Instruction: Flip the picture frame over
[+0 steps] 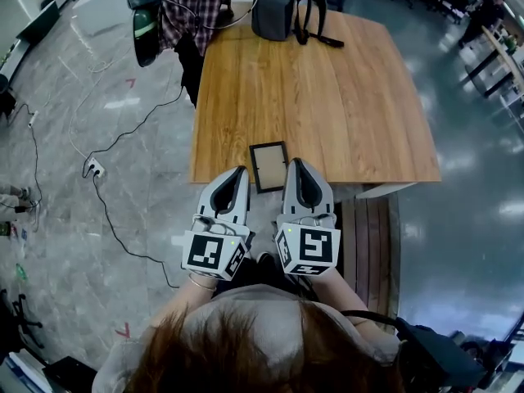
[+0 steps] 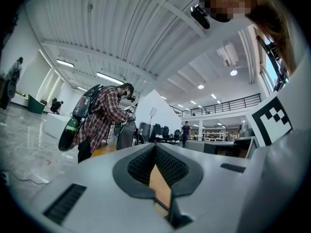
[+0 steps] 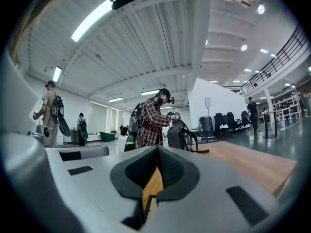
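The picture frame [image 1: 268, 166] lies flat on the wooden surface [image 1: 344, 97], at its near edge, and its long axis runs away from the person. It is between the 2 claws: the left claw [image 1: 240, 172] is beside its left side and the right claw [image 1: 293, 164] beside its right, both about equally near. Both claws have their jaws together, hold nothing, and point forward along the frame. I cannot tell which face is up.

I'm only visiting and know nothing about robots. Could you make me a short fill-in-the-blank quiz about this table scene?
1. The picture frame lies flat on the ____ table.
2. The left tongs and right tongs are both ____, holding nothing.
3. A dark ____ with straps stands at the table's far edge.
Missing words: wooden; shut; backpack.
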